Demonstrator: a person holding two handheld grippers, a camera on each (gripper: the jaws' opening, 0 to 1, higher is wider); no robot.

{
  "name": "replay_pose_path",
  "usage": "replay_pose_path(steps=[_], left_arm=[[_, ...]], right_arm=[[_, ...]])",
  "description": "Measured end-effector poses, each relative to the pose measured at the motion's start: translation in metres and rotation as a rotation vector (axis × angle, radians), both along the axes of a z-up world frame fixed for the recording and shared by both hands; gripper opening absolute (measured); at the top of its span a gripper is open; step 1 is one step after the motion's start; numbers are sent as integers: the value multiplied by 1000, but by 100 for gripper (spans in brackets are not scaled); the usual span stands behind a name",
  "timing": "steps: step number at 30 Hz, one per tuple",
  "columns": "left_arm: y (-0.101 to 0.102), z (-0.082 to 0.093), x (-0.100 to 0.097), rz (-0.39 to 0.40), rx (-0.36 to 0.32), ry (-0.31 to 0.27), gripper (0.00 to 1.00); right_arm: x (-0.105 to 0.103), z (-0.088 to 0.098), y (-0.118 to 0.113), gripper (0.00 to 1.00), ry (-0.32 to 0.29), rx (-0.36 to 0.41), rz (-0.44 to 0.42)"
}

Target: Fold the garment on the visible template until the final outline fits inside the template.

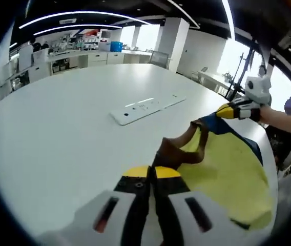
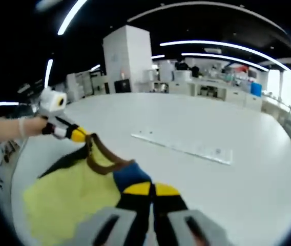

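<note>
Garment: a yellow fabric garment with brown trim and a dark blue panel (image 1: 227, 169), lifted at its top edge and hanging slack between my two grippers; its lower part lies on the table, below and right of my left fingers in the left gripper view.

Left gripper (image 1: 151, 177): my yellow-tipped black fingers (image 1: 168, 173) are pressed together on the brown trim, which runs straight out ahead of them.

Right gripper (image 2: 150, 190): fingers closed on the dark blue corner, the cloth emerging just ahead of their tips. In the left gripper view it sits at the far end of the stretched edge, well apart from my left fingers.

Table: a large white round-edged tabletop (image 1: 58, 128), bare beyond my fingertips on both sides.

Strip: a flat white rectangular strip with small markings (image 1: 145, 108), lying ahead of both pairs of fingers, apart from the cloth. I cannot tell whether this is the template.

Progress: early, by my judgement. The top edge is gripped at two points and raised. No finished fold shows; the yellow body is loose and rumpled. Laying it flat, folding, and fitting the outline all remain.
</note>
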State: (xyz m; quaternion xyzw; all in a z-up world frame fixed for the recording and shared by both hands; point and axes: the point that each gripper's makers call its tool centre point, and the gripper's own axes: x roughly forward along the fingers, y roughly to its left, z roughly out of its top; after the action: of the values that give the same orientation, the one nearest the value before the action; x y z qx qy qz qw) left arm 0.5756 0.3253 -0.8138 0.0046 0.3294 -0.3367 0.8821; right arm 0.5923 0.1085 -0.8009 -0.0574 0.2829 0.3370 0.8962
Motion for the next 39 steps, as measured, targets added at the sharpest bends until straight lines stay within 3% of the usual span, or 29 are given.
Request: replay_pose_path(steps=[9, 12, 15, 26, 31, 36, 39], left_arm=[[8, -23, 17, 45, 15, 24, 0], [7, -24, 18, 15, 56, 11, 0], [7, -24, 18, 44, 32, 20, 0], [4, -26, 17, 44, 57, 5, 0], [4, -24, 26, 39, 78, -1, 0], [9, -21, 27, 62, 103, -31, 20], [6, -10, 24, 84, 76, -44, 32]], right_arm=[[0, -28, -4, 0, 28, -43, -31], [-2, -31, -4, 0, 24, -53, -35], [6, -39, -5, 0, 35, -60, -36], [11, -42, -5, 0, 48, -59, -42], [16, -42, -5, 0, 62, -53, -43], [12, -40, -4, 0, 73, -29, -44], [11, -31, -8, 8, 61, -3, -66]])
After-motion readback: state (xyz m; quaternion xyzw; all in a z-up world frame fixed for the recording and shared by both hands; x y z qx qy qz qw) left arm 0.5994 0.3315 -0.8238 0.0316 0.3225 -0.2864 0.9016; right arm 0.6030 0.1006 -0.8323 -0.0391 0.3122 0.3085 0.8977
